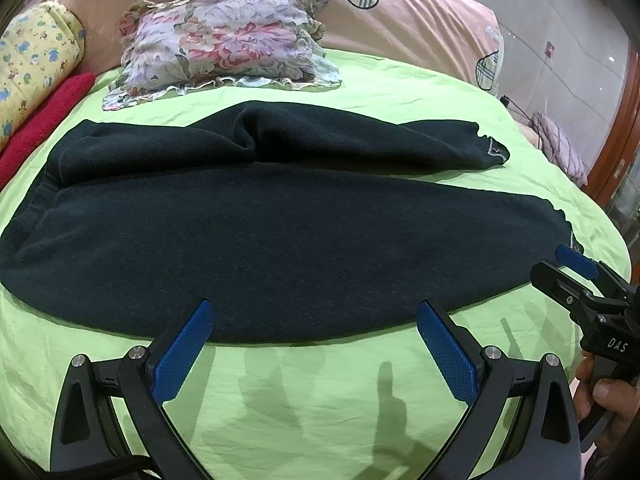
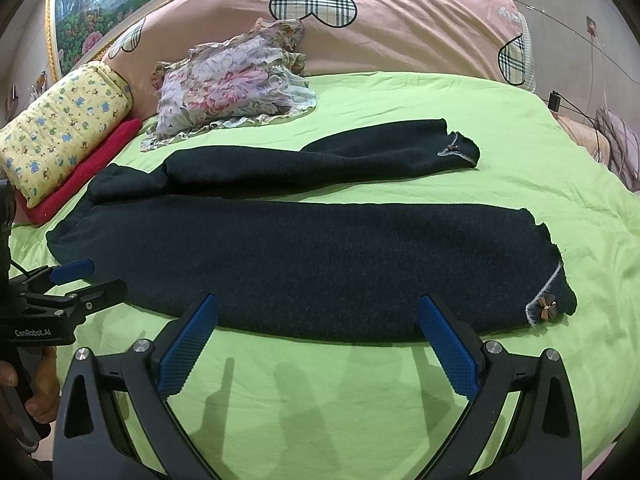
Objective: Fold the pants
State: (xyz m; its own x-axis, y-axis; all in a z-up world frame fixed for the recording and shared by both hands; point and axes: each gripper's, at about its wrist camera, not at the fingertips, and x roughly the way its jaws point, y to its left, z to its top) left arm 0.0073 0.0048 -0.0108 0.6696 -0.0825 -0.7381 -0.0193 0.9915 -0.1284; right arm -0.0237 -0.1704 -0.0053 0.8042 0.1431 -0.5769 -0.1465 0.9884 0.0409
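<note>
Dark pants (image 1: 280, 232) (image 2: 320, 264) lie flat on the green sheet, waist to the left and both legs running right. The near leg's cuff carries a small bow (image 2: 546, 308); the far leg (image 2: 320, 160) lies slightly apart behind it. My left gripper (image 1: 314, 306) stands open at the near edge of the pants with nothing between its fingers, and in the right wrist view the left gripper (image 2: 104, 278) sits by the waist end. My right gripper (image 2: 318, 302) is open too, just short of the near leg's edge. The left wrist view shows the right gripper (image 1: 550, 262) beside the near cuff.
A floral frilled cloth (image 1: 224, 40) (image 2: 232, 88) lies behind the pants. A pink duvet with plaid hearts (image 2: 360, 20) fills the back. A yellow rolled blanket (image 2: 64, 120) and a red towel (image 2: 80, 176) sit at the left. Bare green sheet (image 2: 320, 392) lies under the grippers. The bed edge drops off at right.
</note>
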